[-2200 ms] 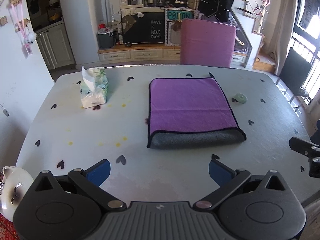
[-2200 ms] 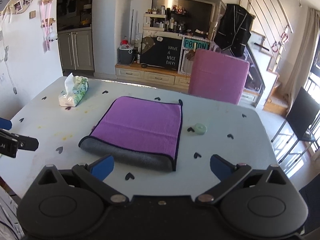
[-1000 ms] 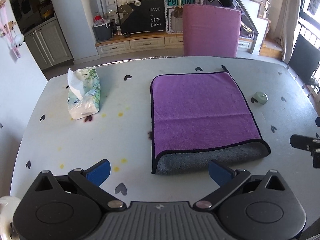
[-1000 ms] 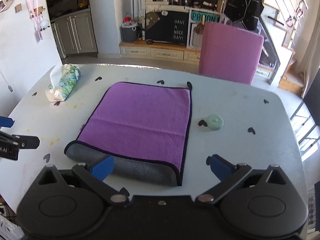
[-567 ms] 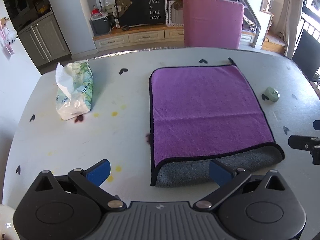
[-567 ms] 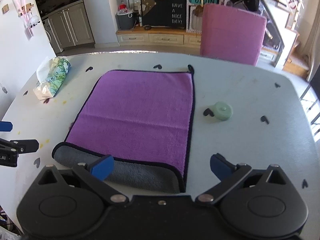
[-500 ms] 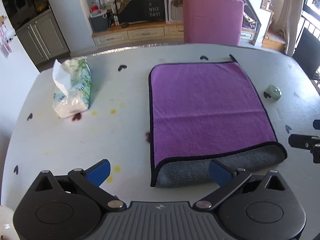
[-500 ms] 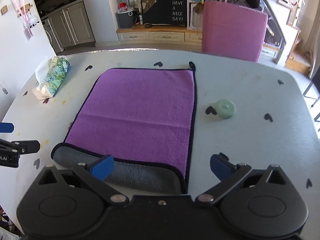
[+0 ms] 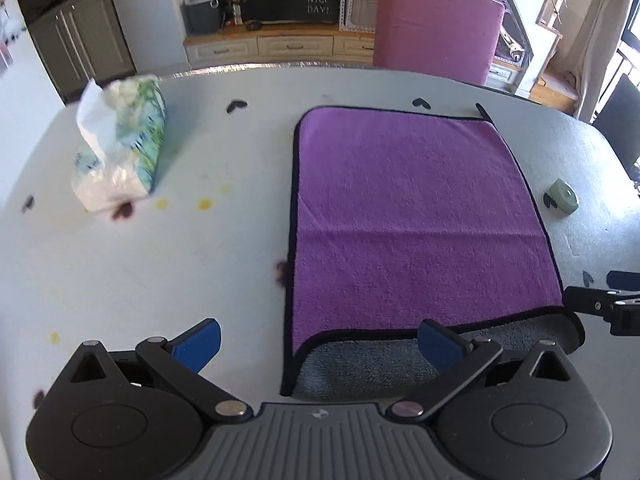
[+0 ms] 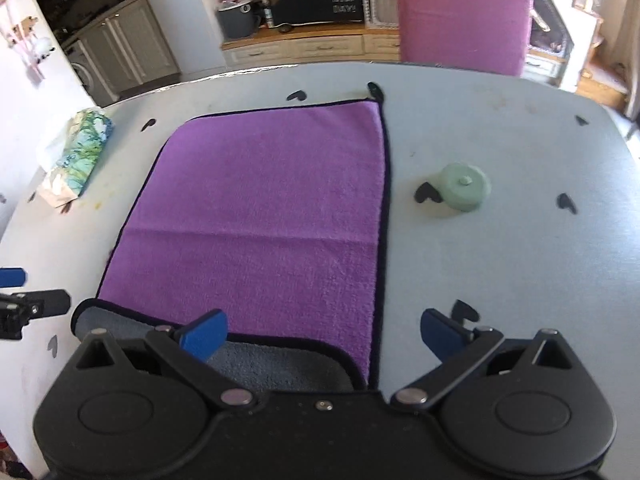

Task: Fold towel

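A purple towel (image 9: pixel 416 216) with black trim lies flat on the pale table, its grey underside showing along the near folded edge (image 9: pixel 360 368). It also shows in the right wrist view (image 10: pixel 264 216). My left gripper (image 9: pixel 316 344) is open, its jaws straddling the towel's near left corner just above it. My right gripper (image 10: pixel 324 336) is open, its jaws straddling the towel's near right corner. Each gripper's tip shows at the edge of the other's view (image 9: pixel 600 308) (image 10: pixel 24 304). Neither holds anything.
A tissue pack (image 9: pixel 120 156) lies on the table's left side. A small green round lid (image 10: pixel 464 188) lies right of the towel. A pink chair (image 9: pixel 436 28) stands at the far edge. Black heart stickers dot the table (image 9: pixel 100 260).
Both grippers have moved forward and lower toward the towel's near edge, and the near corners now sit between their open jaws. The towel has not moved.
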Tool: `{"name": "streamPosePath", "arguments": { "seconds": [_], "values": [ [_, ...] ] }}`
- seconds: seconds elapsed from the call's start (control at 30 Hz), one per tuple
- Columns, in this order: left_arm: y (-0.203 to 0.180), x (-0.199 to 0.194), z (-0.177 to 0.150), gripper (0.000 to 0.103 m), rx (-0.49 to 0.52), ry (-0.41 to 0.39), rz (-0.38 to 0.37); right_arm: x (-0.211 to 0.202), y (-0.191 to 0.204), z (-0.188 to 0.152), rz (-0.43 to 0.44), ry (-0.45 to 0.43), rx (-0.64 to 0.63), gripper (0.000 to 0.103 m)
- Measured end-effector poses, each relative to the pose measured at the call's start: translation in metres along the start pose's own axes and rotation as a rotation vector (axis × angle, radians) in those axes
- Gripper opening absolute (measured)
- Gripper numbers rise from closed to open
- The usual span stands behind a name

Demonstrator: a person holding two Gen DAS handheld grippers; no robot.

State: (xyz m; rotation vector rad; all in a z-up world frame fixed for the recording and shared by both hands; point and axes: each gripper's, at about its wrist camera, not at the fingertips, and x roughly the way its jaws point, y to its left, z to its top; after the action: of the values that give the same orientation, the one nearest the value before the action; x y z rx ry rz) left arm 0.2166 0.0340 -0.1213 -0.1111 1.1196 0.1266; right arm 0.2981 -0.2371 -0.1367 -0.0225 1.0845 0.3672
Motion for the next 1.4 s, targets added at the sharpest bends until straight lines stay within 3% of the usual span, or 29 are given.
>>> {"name": "streamPosePath", "arguments": {
  "seconds": [0.47,0.6,0.93,1.27,1.4],
  "values": [
    [0.010,0.029,-0.002,0.102,0.027,0.032,-0.073,0.029,-0.025,-0.006,0.049,0.084,0.090,0.101],
    [0.015,0.030,-0.002,0.102,0.058,0.011,-0.112,0.032,-0.029,-0.005,0.083,0.110,0.111,0.082],
    [0.019,0.037,-0.001,0.064,0.082,0.077,-0.167,0.031,-0.030,-0.004,0.125,0.146,0.113,0.057],
    [0.018,0.044,-0.004,0.044,0.117,0.149,-0.153,0.030,-0.029,-0.007,0.114,0.174,0.070,0.042],
    [0.021,0.047,-0.004,0.031,0.116,0.171,-0.147,0.032,-0.031,-0.008,0.098,0.191,0.058,0.033]
  ]
}}
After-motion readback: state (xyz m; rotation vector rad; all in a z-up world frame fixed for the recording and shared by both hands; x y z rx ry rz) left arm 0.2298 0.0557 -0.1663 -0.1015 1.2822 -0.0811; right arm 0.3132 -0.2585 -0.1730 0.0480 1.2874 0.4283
